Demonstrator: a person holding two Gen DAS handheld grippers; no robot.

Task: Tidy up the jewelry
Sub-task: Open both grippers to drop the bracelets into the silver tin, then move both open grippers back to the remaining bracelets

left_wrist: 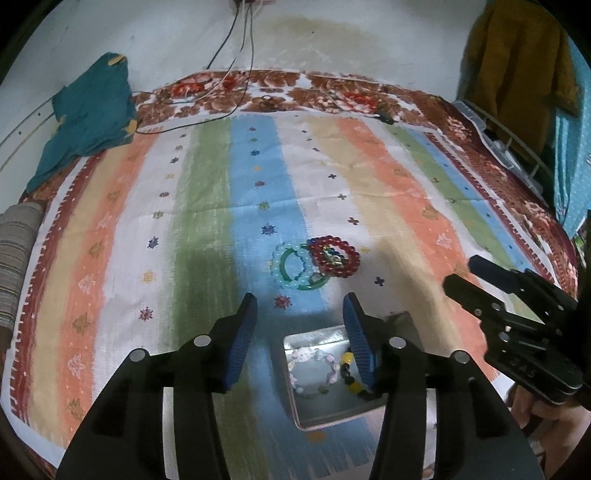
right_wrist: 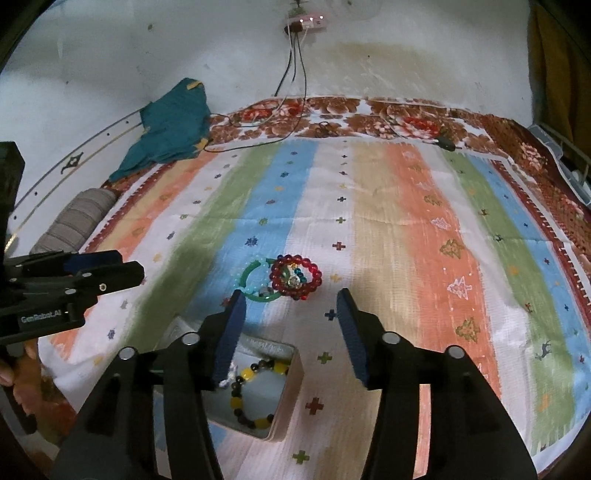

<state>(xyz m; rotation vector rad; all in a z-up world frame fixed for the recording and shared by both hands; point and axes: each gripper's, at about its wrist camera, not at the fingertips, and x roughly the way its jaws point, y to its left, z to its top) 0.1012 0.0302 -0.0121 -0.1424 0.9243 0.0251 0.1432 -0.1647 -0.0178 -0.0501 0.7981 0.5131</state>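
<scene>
1. At nine o'clock in your left wrist view, a grey striped bolster (left_wrist: pixel 18 258) lies at the cloth's edge; a teal garment (left_wrist: pixel 88 122) is bunched above it at ten o'clock against the white wall (left_wrist: pixel 166 33).
2. Your left gripper (left_wrist: pixel 300 332) hangs released over the striped cloth (left_wrist: pixel 207 221), its blue pads (left_wrist: pixel 244 343) spread wide with nothing between them.
3. Just right of centre, at your twelve o'clock beyond the fingertips, the loose jewelry sits in a small cluster: a pale blue bead bracelet (left_wrist: pixel 280 267) lies over a green bangle (left_wrist: pixel 291 286), and a red bead bracelet (left_wrist: pixel 336 256) touches them on the right, with a small dark beaded piece inside its ring.
4. At six o'clock, under your right-hand pad, the open metal tin (left_wrist: pixel 325 417) rests on the cloth. Inside it lie a pastel bead bracelet (left_wrist: pixel 314 373) on the left and a yellow-and-black bead bracelet (left_wrist: pixel 351 373) on the right.
5. At three o'clock, your right gripper (left_wrist: pixel 465 277) reaches in from the side. In its own view (right_wrist: pixel 290 328) the pads stand wide apart and bare, with the tin (right_wrist: pixel 290 402) below the left pad and the red bracelet (right_wrist: pixel 295 277) at twelve o'clock.
6. At one o'clock, a mustard garment (left_wrist: pixel 517 62) hangs by the wall.
</scene>
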